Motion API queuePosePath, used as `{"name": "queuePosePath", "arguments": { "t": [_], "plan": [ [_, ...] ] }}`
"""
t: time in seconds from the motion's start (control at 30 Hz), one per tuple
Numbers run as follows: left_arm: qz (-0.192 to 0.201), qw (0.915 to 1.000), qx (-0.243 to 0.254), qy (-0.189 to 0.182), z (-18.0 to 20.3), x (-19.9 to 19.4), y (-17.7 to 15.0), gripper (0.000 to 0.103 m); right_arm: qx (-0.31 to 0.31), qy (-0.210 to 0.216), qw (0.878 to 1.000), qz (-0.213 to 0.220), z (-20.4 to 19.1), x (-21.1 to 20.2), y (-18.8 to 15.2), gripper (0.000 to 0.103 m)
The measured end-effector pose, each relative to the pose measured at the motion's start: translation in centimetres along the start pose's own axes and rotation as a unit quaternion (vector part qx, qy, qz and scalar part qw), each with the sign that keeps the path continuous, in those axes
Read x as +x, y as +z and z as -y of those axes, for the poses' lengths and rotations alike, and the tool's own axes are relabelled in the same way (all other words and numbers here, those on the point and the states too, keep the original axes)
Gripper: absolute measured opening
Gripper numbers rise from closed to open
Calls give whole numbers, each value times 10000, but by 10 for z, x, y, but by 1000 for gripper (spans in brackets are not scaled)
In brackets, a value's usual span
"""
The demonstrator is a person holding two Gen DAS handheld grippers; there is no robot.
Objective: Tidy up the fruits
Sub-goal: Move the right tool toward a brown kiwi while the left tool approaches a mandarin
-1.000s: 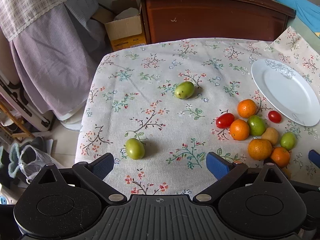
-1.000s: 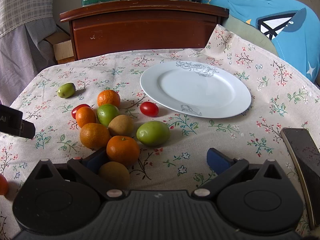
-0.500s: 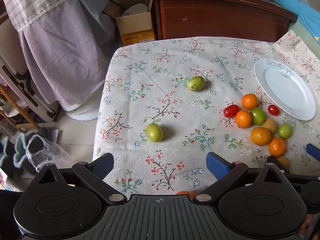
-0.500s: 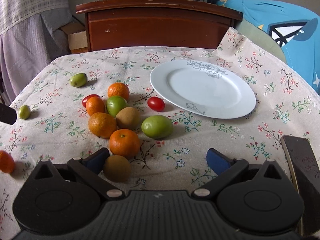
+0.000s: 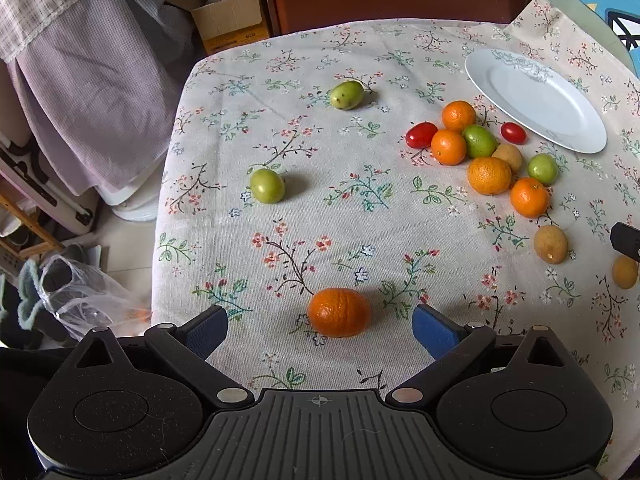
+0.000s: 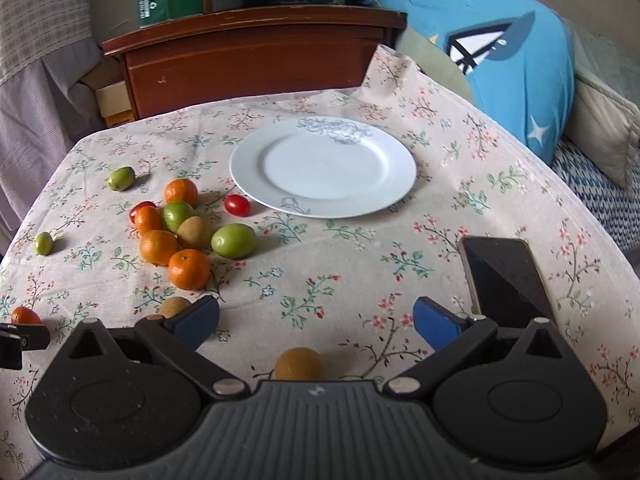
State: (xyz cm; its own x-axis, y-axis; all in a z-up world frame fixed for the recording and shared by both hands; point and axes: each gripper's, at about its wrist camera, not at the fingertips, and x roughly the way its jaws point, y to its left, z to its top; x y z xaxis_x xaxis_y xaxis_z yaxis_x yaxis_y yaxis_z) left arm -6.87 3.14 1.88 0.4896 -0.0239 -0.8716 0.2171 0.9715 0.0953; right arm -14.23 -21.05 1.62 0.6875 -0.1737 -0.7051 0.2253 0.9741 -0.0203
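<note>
Fruit lies scattered on a floral tablecloth. My left gripper [image 5: 320, 326] is open, and an orange [image 5: 339, 312] rests on the cloth between its blue pads, untouched. Further off lie two green fruits [image 5: 267, 185] [image 5: 346, 95] and a cluster of oranges, green fruit, cherry tomatoes and brown kiwis [image 5: 489, 160]. My right gripper [image 6: 316, 322] is open too, with a brown kiwi [image 6: 298, 363] just behind its pads near the body. The empty white plate [image 6: 322, 166] sits ahead of it, with the fruit cluster [image 6: 188, 232] to its left.
A black phone [image 6: 505, 276] lies at the right, close to the right gripper. A wooden headboard [image 6: 256, 60] and a blue cushion [image 6: 516, 68] stand behind the table. The table's left edge [image 5: 168, 184] drops to the floor, with a cardboard box [image 5: 228, 20] and bags below.
Both grippers have pulled back toward the near edge and risen. An orange now shows between the left gripper's pads, and a kiwi has come into view under the right one. Both stayed open.
</note>
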Motion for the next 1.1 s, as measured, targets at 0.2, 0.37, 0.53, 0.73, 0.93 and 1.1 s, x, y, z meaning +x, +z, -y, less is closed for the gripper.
{"name": "queuePosePath", "arguments": {
  "t": [0.2, 0.37, 0.53, 0.73, 0.93, 1.1],
  "plan": [
    [9, 9993, 184, -326, 12, 7, -4, 100, -149, -228, 9987, -424, -4, 15, -10, 102],
    [176, 9968, 344, -704, 25, 7, -4, 100, -265, -24, 9985, -473, -14, 20, -13, 102],
    [340, 9964, 296, -724, 25, -4, 2, 100, -11, 216, 9978, -632, -13, 20, -9, 102],
    [266, 9983, -82, -519, 12, -8, 9, 100, 375, 231, 9962, -755, -12, 15, -3, 102],
    [114, 9989, -291, -352, 5, -9, 11, 100, 196, 241, 9978, -584, -32, -5, 4, 102],
    [113, 9985, -445, -282, 0, -15, 15, 100, -135, 114, 9988, -453, -50, -18, 20, 102]
  ]
}}
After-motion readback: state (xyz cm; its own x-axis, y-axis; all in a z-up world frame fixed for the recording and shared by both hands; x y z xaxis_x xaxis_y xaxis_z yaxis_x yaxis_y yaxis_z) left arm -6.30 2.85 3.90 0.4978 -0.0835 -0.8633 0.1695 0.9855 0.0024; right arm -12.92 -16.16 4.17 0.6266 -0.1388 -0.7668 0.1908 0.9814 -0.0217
